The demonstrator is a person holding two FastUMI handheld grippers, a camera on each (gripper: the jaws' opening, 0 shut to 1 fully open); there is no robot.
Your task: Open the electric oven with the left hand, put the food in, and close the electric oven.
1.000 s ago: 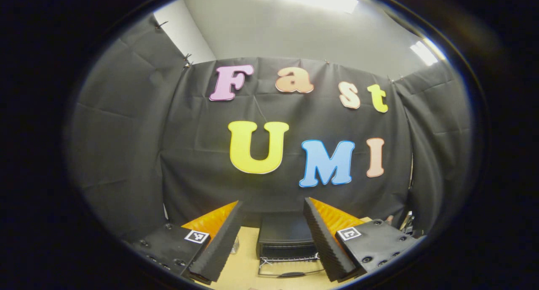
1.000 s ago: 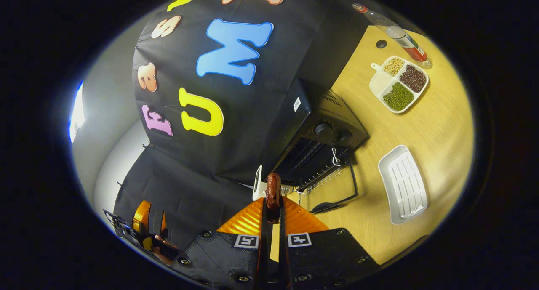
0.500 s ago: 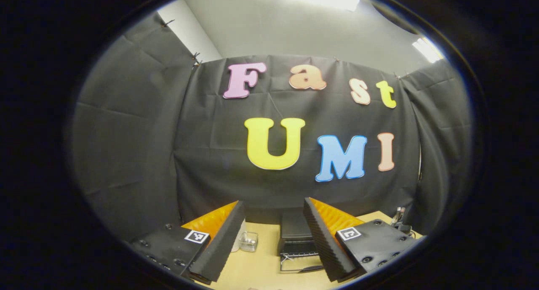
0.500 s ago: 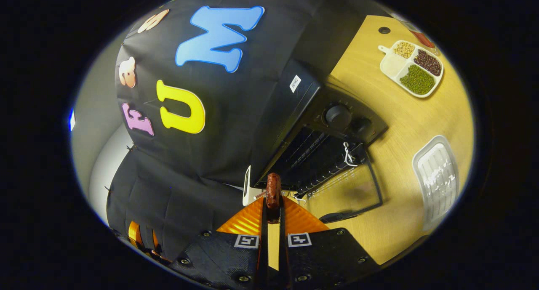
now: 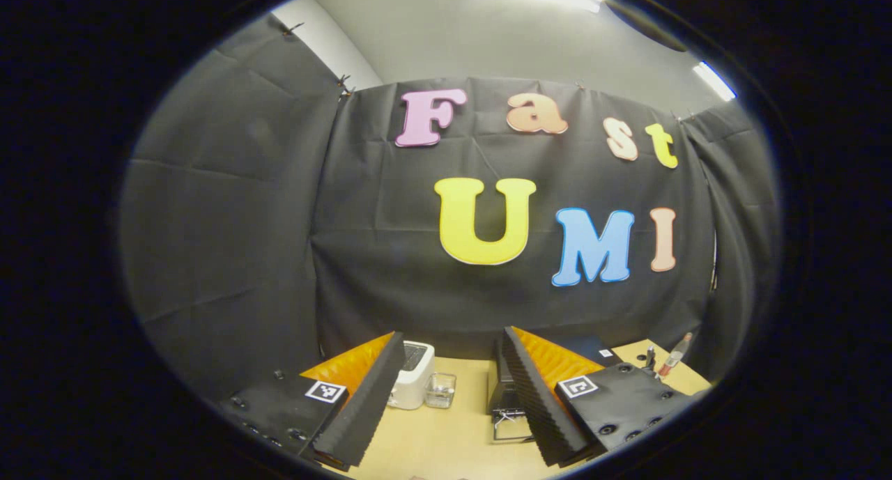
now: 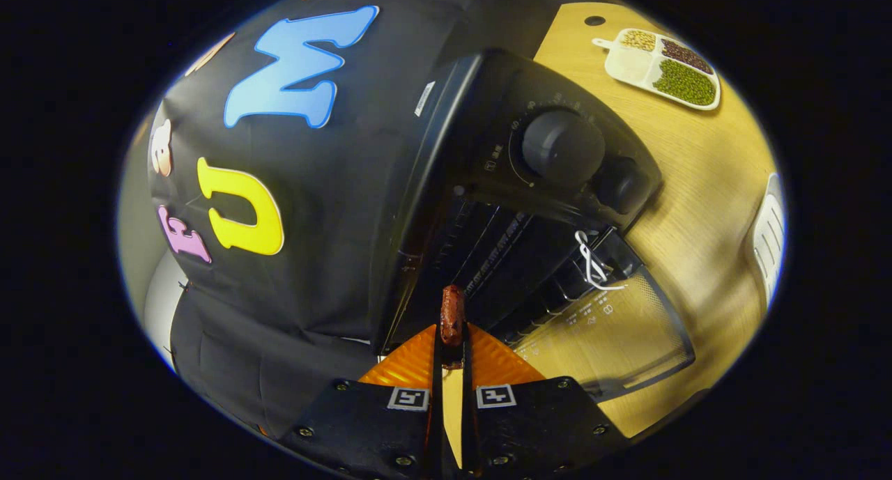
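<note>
The left gripper hangs spread and empty above the table. The right gripper pinches a reddish sausage at the mouth of the electric oven, whose glass door lies folded down.

On the table, a toaster stands left of the oven.

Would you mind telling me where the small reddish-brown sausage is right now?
In the right gripper view, the reddish-brown sausage is pinched between the right gripper fingers, low centre, just in front of the black oven's open cavity, left of its lowered glass door.
</note>
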